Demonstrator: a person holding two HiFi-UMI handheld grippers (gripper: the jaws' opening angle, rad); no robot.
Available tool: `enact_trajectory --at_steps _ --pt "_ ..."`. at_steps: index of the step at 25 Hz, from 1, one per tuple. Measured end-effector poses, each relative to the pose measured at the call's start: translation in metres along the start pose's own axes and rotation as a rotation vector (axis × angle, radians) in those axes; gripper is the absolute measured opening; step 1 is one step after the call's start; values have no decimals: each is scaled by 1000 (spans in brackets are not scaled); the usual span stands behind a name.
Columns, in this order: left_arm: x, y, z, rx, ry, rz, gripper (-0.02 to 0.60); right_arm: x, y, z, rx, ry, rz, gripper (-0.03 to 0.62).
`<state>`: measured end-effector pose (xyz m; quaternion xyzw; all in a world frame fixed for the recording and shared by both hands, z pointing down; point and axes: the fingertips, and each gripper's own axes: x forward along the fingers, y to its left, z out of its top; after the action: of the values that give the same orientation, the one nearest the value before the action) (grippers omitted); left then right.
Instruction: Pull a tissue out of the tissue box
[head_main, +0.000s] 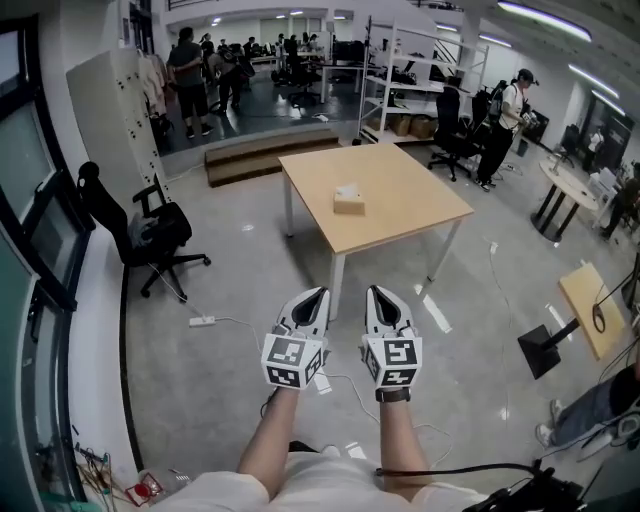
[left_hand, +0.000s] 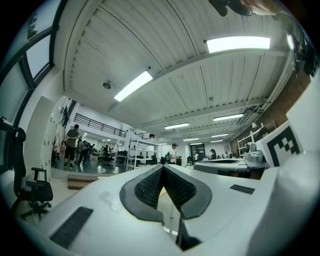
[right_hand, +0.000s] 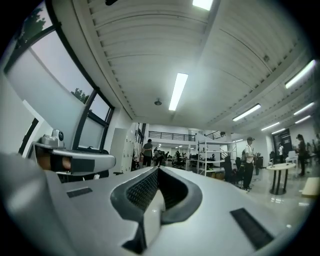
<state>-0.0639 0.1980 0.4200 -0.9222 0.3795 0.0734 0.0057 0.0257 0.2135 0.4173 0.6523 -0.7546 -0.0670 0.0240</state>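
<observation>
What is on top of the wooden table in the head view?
Only a tissue box stands on the table, toward its left side. The box hides its own contents, and whether a tissue sticks out is too small to tell.

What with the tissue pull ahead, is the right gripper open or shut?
Shut: the right gripper shows its jaws meeting at the tips in its own view, nothing between them.
</observation>
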Motion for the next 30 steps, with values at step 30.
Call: enact_trajectory --at_steps 30 --pt "308 275 -48 -61 -3 14 0 395 -62 -45 -5 37 36 0"
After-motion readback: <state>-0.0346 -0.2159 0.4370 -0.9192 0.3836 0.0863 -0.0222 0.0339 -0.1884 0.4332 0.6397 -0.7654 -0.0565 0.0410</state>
